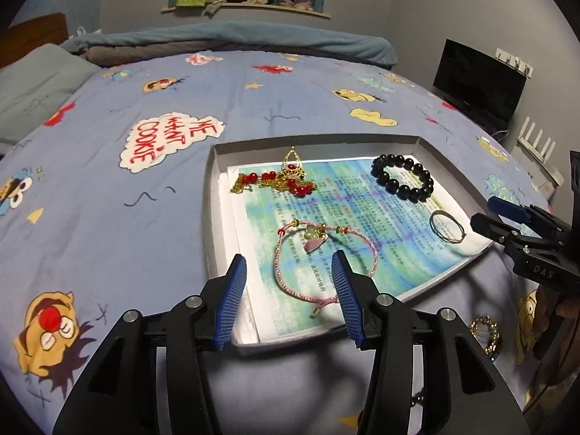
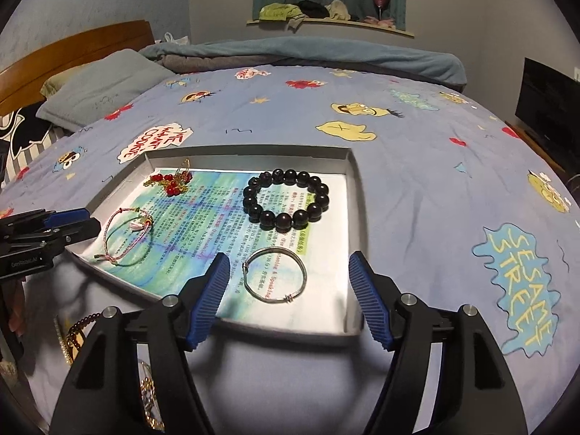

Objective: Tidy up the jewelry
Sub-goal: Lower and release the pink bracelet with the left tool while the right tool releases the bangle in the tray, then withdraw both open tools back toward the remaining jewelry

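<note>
The left gripper [image 1: 288, 291] stands open above the pink braided cord bracelet [image 1: 319, 253], not gripping it. The right gripper [image 2: 290, 291] stands wide over the thin silver wire bangle [image 2: 274, 275]. Both lie near in the shallow grey cardboard tray [image 2: 353, 188]; black bead bracelet [image 2: 286, 199] farther, red-and-gold necklace [image 1: 279, 177] far left.

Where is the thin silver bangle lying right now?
The silver bangle lies flat on the printed sheet in the shallow box, just below the black bead bracelet in the right wrist view.
</note>
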Tool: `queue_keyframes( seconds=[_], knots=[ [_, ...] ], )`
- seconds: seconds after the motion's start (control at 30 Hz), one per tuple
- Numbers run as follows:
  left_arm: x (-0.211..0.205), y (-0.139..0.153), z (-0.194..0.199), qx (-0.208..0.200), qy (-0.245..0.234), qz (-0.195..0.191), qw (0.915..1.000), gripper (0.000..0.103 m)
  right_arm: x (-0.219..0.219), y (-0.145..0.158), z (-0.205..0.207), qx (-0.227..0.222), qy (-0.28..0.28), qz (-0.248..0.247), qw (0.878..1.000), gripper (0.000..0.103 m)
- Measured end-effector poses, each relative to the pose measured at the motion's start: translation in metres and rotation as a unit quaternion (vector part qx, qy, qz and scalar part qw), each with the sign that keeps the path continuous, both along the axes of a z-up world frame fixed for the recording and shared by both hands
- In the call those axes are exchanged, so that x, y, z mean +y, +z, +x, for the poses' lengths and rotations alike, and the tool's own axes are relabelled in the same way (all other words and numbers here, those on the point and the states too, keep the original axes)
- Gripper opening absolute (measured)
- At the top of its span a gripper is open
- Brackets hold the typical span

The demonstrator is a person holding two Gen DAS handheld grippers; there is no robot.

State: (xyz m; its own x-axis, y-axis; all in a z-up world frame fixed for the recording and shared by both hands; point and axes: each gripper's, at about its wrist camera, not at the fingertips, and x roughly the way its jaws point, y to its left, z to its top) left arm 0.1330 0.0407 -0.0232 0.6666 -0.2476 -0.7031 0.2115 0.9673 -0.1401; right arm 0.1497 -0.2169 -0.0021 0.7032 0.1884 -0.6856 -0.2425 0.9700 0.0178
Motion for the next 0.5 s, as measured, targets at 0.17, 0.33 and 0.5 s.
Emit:
queue_keyframes(
  seconds=[0.17,0.33,0.5],
  knots=[
    [0.006,0.009,-0.011,-0.018,0.006,-0.007,0.9998,0.079,-0.004,0.007,-0.010,-0.011,-0.004,0.006,1.000,0.084],
    [0.010,0.019,-0.022,-0.025,0.010,-0.008,0.9996,0.081,-0.006,0.016,-0.020,-0.021,-0.001,0.019,1.000,0.094],
    [0.015,0.031,-0.037,-0.040,0.016,-0.020,0.9988,0.092,-0.011,0.027,-0.037,-0.028,0.002,0.039,0.999,0.097]
  ],
)
